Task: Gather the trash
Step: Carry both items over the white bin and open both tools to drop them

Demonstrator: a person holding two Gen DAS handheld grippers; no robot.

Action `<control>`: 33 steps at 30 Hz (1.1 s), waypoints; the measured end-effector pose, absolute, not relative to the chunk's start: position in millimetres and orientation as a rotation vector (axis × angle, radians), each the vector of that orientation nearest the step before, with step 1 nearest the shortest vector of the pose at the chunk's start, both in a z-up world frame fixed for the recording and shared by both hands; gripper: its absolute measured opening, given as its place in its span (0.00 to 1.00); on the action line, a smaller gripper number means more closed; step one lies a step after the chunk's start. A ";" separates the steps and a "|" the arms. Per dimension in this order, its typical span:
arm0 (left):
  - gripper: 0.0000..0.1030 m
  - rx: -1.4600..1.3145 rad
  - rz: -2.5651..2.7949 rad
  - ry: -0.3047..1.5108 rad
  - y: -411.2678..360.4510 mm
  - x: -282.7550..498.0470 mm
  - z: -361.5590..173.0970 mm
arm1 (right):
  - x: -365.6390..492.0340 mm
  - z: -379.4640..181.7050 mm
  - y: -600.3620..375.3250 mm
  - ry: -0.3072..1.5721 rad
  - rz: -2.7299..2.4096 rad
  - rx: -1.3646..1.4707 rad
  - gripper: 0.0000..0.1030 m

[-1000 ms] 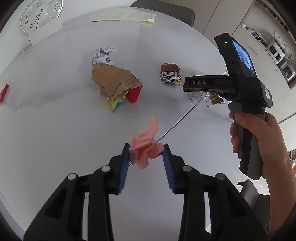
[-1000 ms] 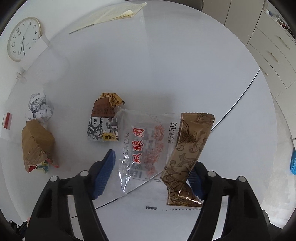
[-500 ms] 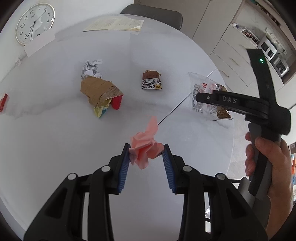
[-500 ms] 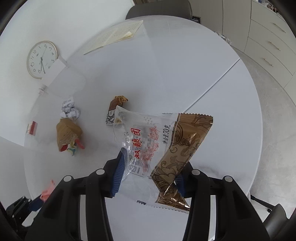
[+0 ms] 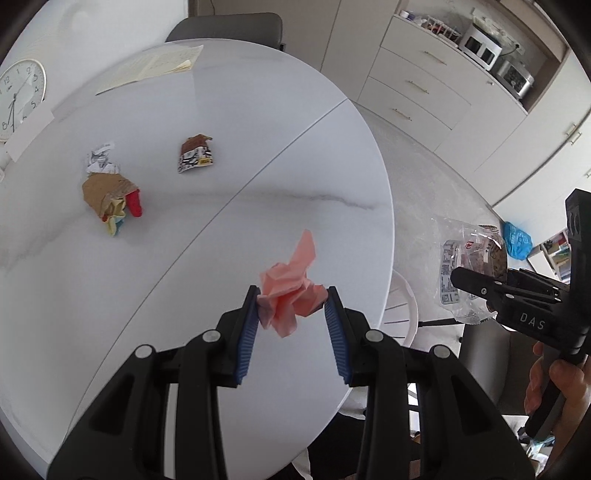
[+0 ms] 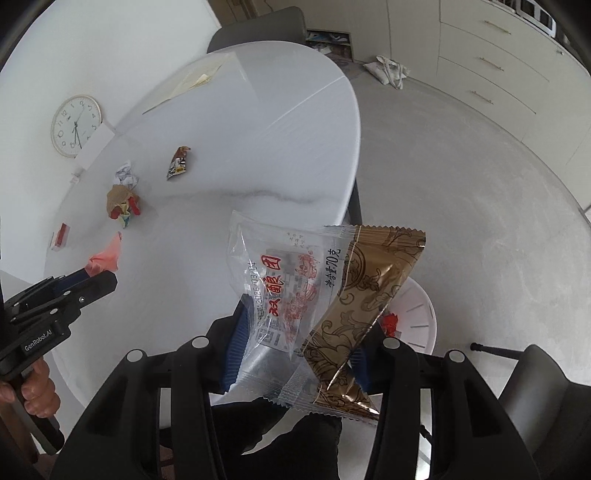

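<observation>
My left gripper is shut on a crumpled pink paper, held above the white round table near its right edge. My right gripper is shut on a clear and gold snack wrapper, held out past the table edge above a white bin on the floor. From the left wrist view that wrapper hangs at the far right. On the table lie a brown paper bag with red and yellow scraps, a crumpled printed paper and a small brown-white wrapper.
The white bin stands right beside the table edge, with something red inside it. A clock and sheets of paper lie at the table's far side. A grey chair stands behind it, cabinets to the right.
Both grippers have swung right and risen. The right gripper closed on the wrapper and carried it off the table to above the bin. The left still holds the pink paper.
</observation>
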State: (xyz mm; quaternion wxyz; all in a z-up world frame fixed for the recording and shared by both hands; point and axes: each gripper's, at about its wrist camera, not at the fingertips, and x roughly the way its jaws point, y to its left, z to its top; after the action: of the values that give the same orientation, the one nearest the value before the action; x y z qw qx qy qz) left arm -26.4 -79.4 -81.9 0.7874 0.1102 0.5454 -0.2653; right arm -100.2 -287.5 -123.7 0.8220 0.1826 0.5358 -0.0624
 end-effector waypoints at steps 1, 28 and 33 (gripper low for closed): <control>0.35 0.247 -0.582 1.173 -84.8 -29.9 -82.4 | -104.4 -125.2 -290.9 1.140 -0.143 0.393 0.47; 0.35 0.421 -0.643 1.181 -171.8 -93.5 -94.8 | -132.4 -286.5 -375.1 1.321 -0.246 0.494 0.92; 0.35 0.448 -0.708 1.191 -201.3 -106.9 -100.7 | -154.2 -241.1 -395.0 1.233 -0.276 0.504 0.93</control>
State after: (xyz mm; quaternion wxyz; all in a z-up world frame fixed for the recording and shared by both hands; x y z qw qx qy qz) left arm -106.9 -201.3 -100.7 0.7464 0.2046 0.5445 -0.3234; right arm -154.2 -395.0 -241.1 0.7776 0.2328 0.5700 -0.1277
